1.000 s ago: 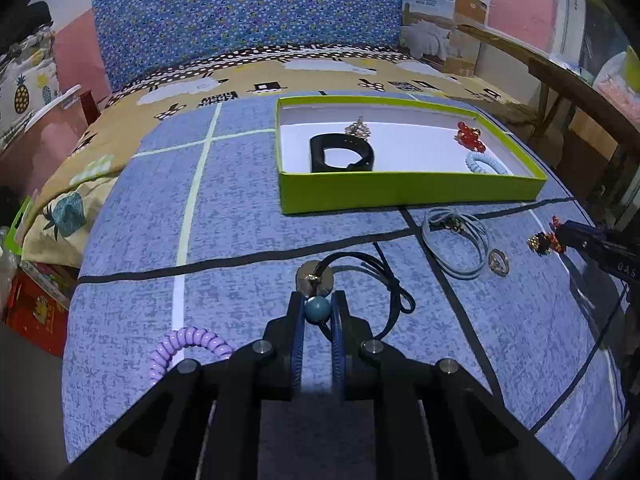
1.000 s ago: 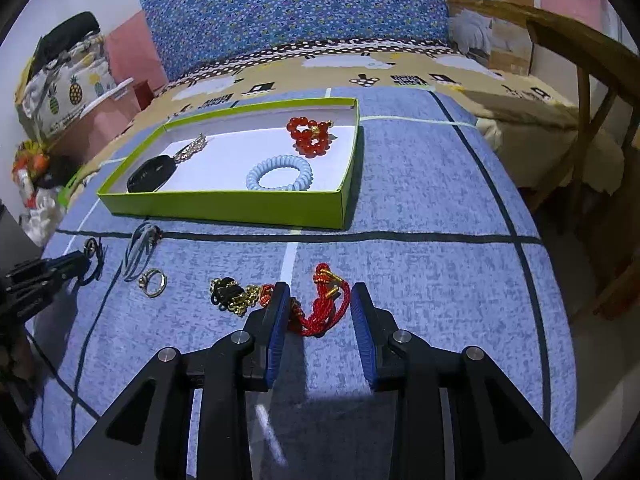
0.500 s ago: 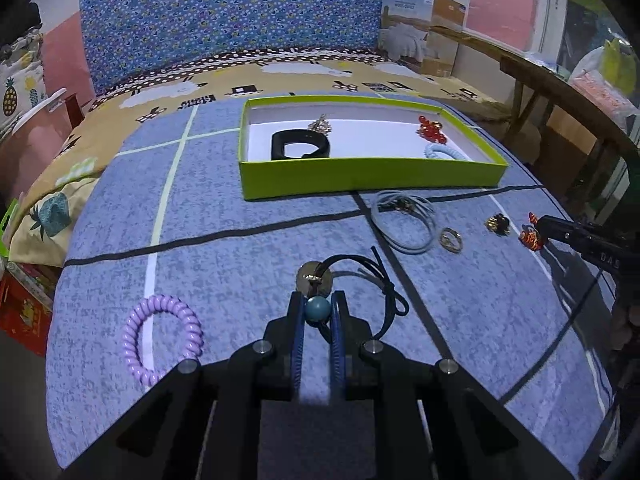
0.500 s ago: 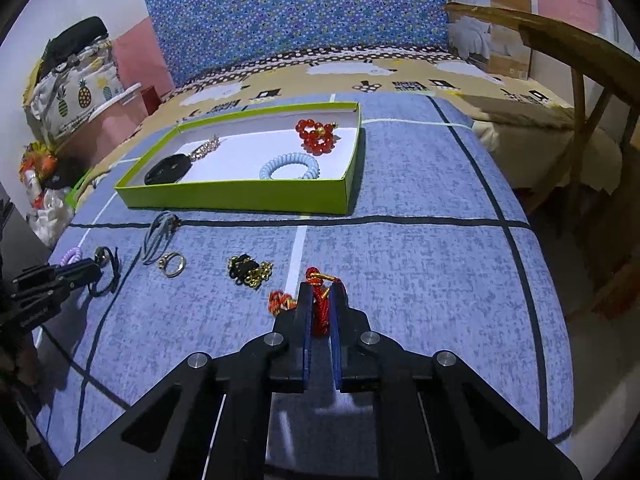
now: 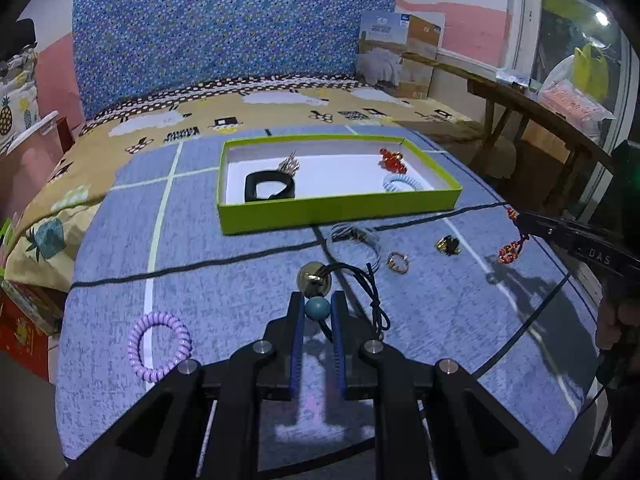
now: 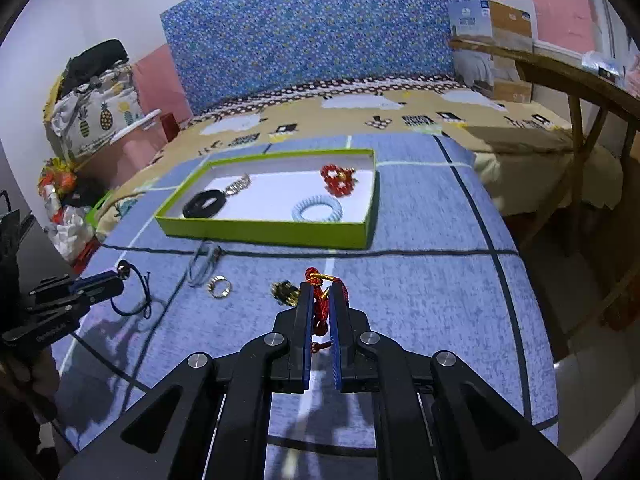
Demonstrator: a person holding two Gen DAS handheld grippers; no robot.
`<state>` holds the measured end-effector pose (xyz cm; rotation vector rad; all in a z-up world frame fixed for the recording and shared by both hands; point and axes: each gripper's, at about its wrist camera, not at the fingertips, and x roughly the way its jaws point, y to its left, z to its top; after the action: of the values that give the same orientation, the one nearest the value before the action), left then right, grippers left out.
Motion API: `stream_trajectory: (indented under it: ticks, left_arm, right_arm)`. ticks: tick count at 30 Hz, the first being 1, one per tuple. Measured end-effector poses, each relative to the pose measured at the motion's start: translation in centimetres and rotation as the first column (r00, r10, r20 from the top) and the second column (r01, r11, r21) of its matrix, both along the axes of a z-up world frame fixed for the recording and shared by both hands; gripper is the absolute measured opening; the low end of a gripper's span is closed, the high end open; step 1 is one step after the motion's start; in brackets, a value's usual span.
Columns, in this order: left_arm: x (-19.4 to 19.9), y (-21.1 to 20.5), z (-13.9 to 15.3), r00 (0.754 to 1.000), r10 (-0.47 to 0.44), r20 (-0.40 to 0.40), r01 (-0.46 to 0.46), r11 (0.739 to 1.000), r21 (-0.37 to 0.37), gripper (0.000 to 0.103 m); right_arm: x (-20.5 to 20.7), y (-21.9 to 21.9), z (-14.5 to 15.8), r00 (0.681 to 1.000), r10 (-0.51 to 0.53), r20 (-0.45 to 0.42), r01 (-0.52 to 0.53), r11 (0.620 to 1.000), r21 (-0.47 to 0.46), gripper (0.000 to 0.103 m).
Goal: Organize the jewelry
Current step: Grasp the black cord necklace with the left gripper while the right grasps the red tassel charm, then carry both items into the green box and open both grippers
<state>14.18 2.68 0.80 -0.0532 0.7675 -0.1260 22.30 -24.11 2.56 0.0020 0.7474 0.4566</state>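
- Purple spiral hair tie [image 5: 159,345] lies on the blue bedspread [image 5: 240,280], far left.
- Left gripper [image 5: 317,307] pinches the teal bead [image 5: 317,308] of a black cord hair tie [image 5: 368,292].
- Green tray [image 5: 340,208] sits beyond, holding jewelry.
- Right gripper [image 6: 320,300] is clamped on a red cord bracelet [image 6: 320,300], lifted off the bedspread.

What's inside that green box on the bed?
The green box holds a black band, a silvery chain piece, red beads and a pale blue coil hair tie. Its near wall hides the front floor strip.
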Motion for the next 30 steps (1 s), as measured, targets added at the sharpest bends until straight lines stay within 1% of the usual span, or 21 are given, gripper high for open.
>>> stream_trajectory:
  ticks: [9,14,22,30]
  left_arm:
    - [1.5,-0.7,1.8,0.998,-0.026,0.049,0.025,0.999,0.020,0.014]
    - [3.3,-0.9,2.7,0.997,-0.033,0.072,0.031,0.999,0.037,0.014]
    - [7.3,-0.9,3.5,0.995,-0.031,0.091,0.027,0.998,0.051,0.014]
    - [11.4,-1.2,2.8,0.996,-0.033,0.083,0.027,0.997,0.076,0.014]
  right_arm:
    - [0.8,1.3,1.7,0.998,0.035,0.043,-0.036,0.999,0.013,0.007]
    - [2.1,2.1,2.3,0.997,0.052,0.052,-0.053,0.998,0.019,0.007]
    - [5.6,3.8,2.9,0.995,0.078,0.059,-0.080,0.996,0.029,0.007]
    - [9.4,5.7,2.6,0.994,0.096,0.052,-0.097,0.995,0.015,0.007]
